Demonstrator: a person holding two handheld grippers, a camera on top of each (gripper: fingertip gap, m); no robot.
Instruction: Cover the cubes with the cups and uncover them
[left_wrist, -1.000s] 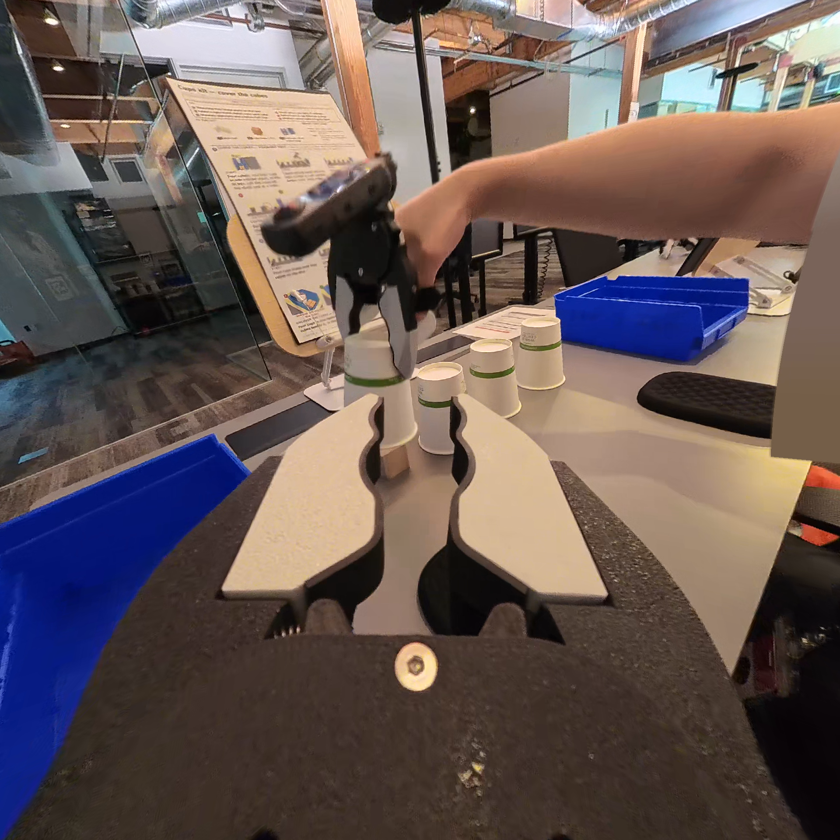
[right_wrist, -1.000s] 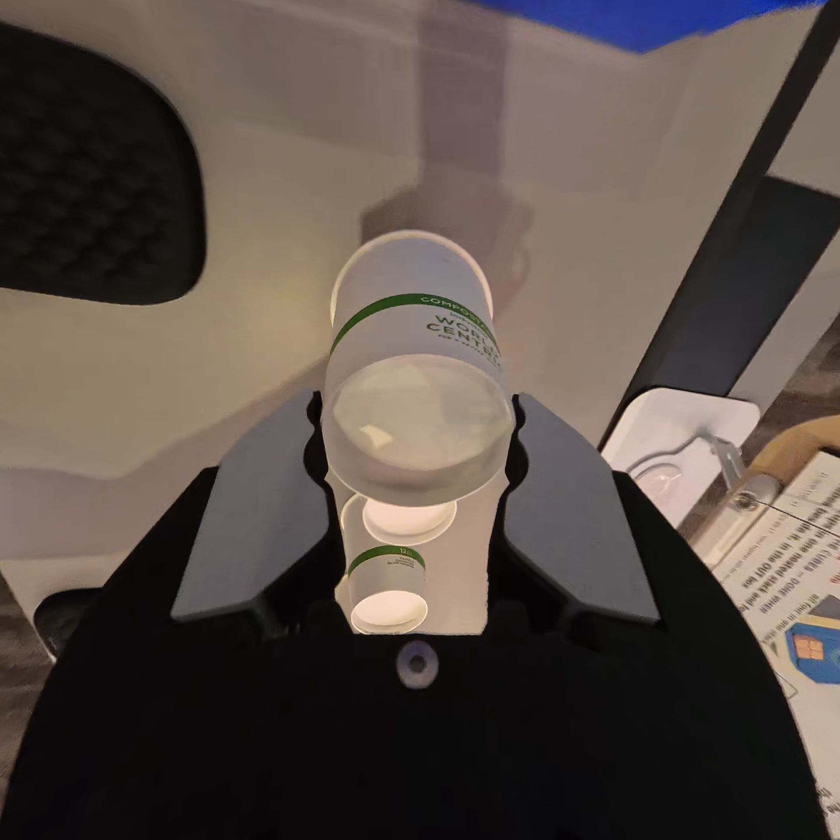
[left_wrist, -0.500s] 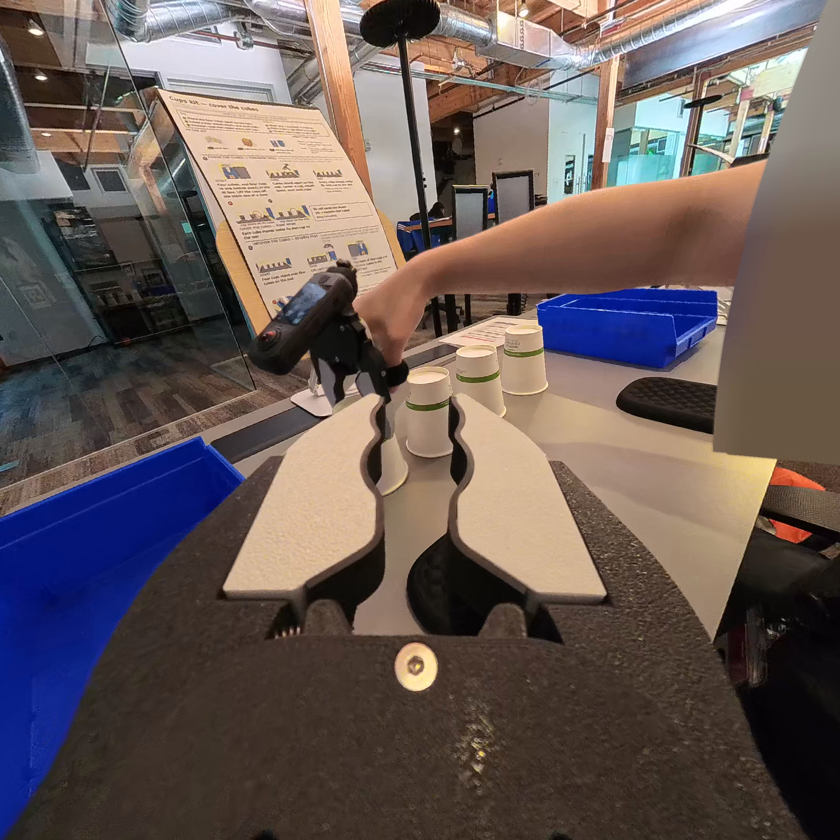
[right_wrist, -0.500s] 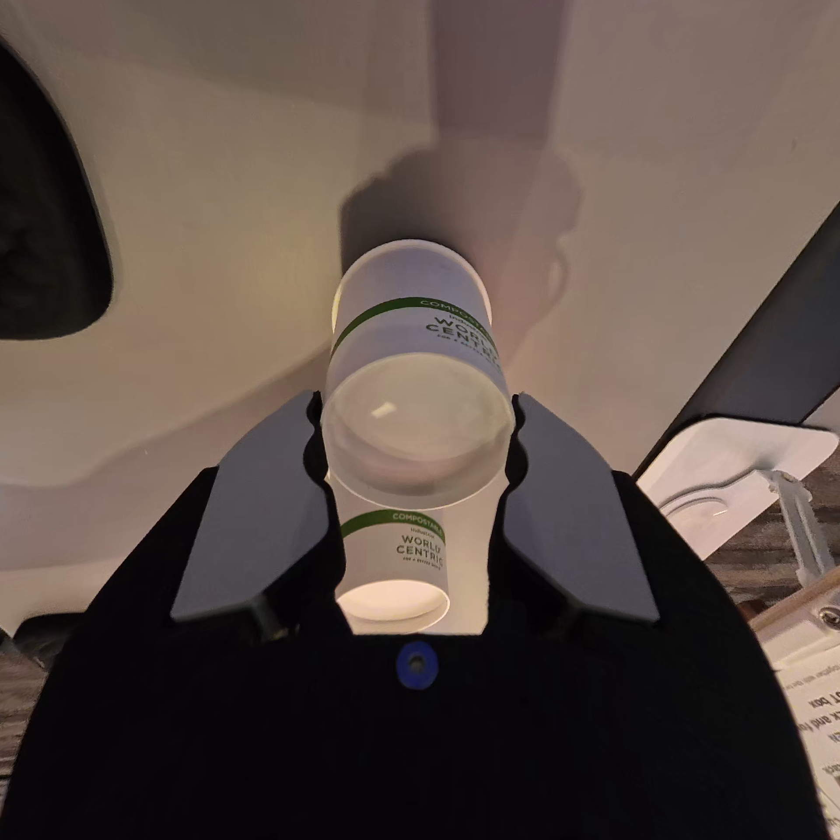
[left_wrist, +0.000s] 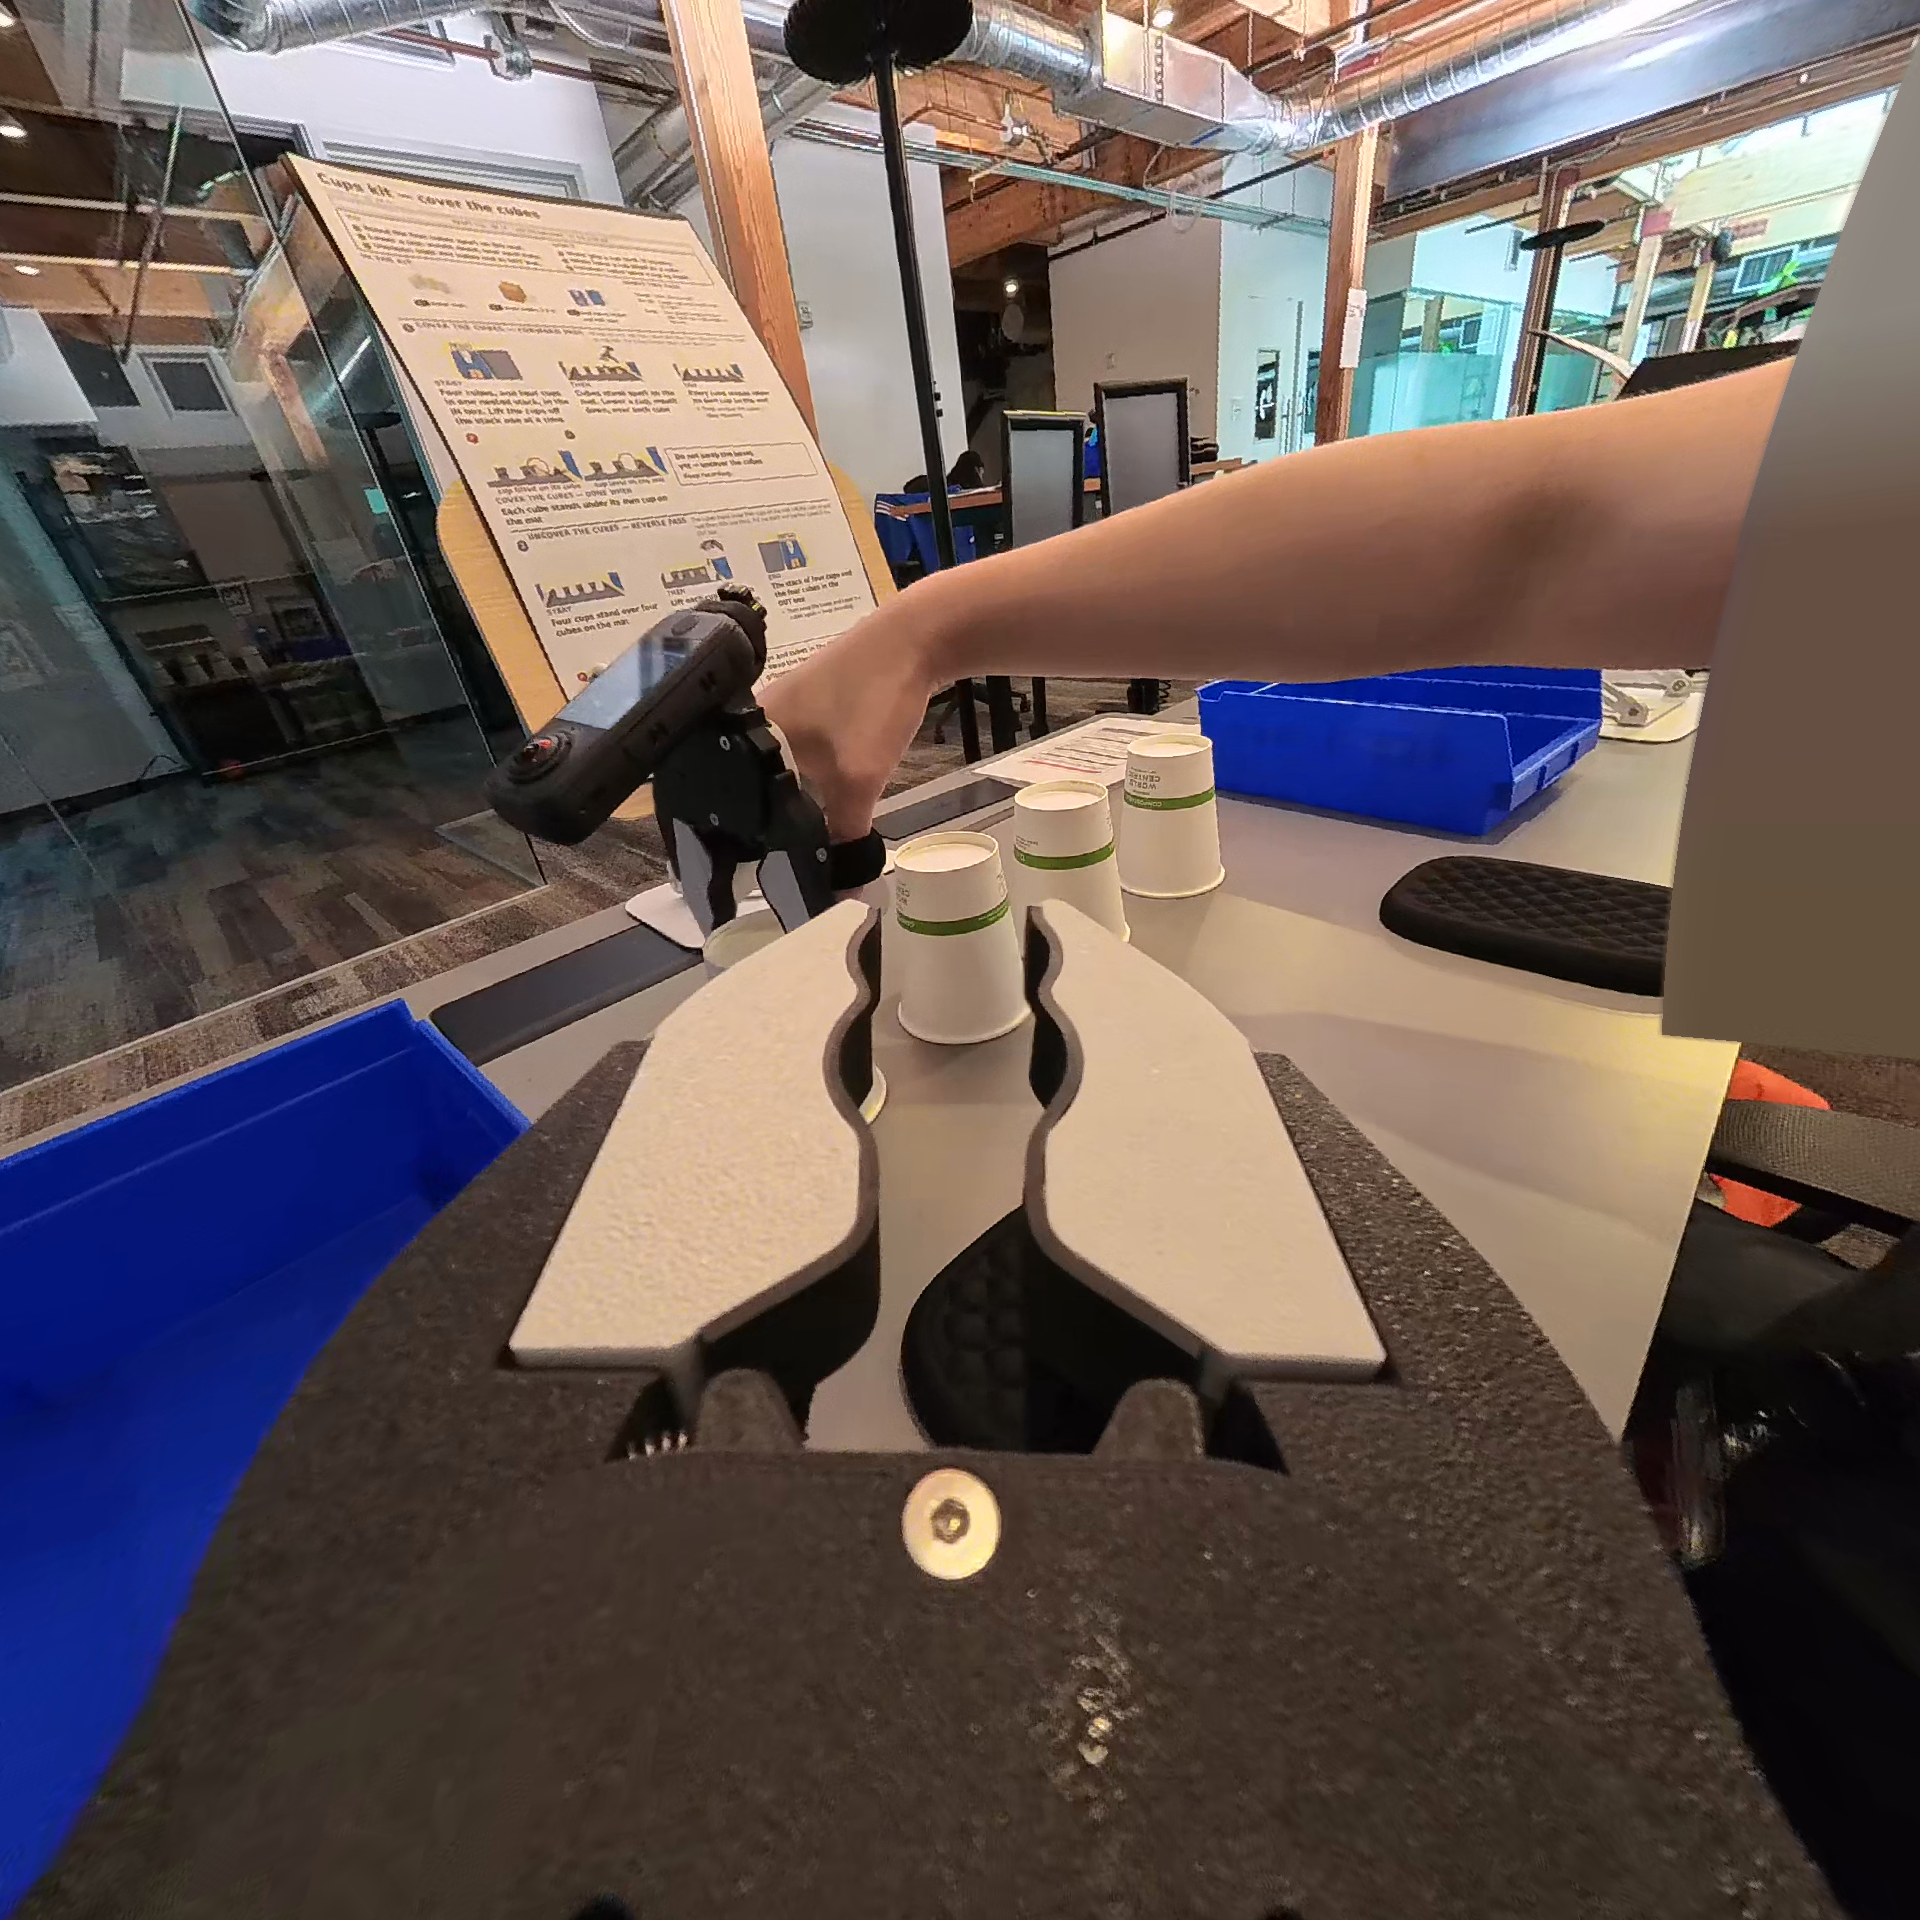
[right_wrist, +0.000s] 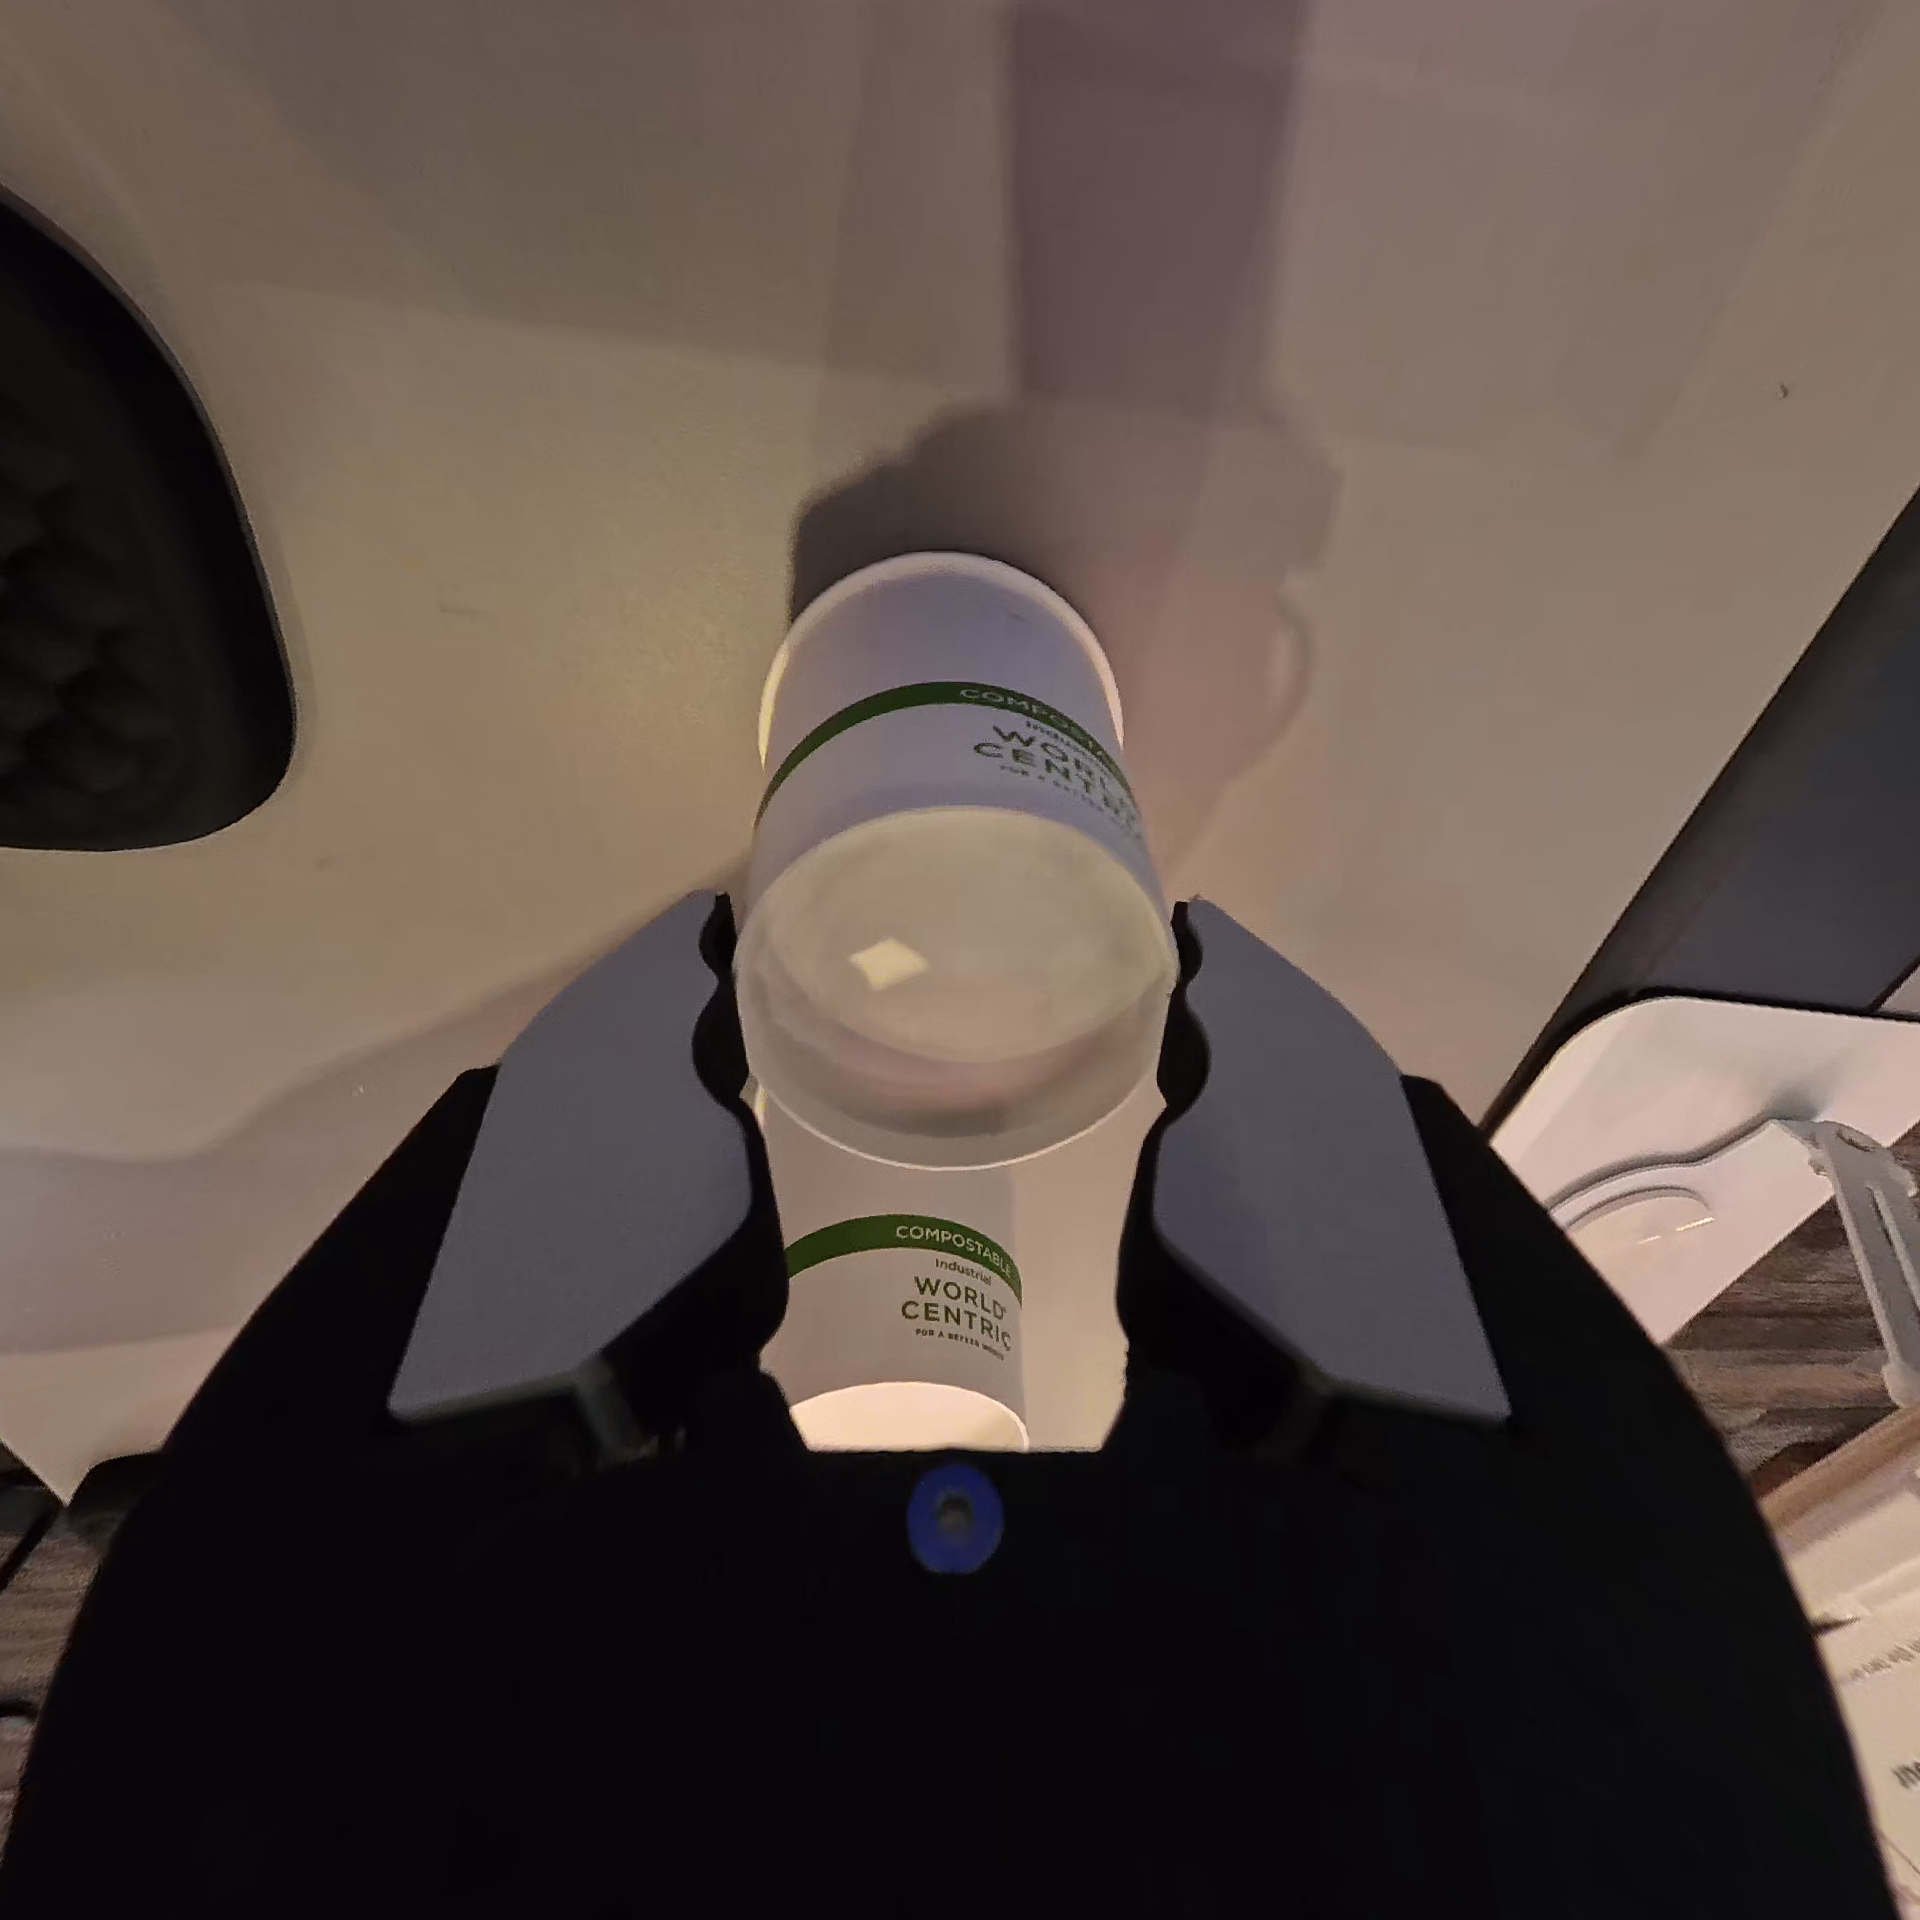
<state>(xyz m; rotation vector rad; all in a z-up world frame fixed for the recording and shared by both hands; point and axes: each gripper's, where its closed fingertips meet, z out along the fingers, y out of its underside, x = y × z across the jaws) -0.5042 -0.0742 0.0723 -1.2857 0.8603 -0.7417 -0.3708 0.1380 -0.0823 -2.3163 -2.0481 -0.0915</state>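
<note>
cup (left_wrist: 744, 940) mostly hidden behind left tool finger (left_wrist: 727, 1122)

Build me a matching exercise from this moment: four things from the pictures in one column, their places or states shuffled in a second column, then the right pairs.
Things
1. right gripper
2. left gripper
3. blue bin
4. black pad

Places or states
A. open, holding nothing
B. behind the far end of the cup row
C. shut on an upside-down cup
D. flat on the table, right of the cups

Pairs: 1-C, 2-A, 3-B, 4-D
</note>
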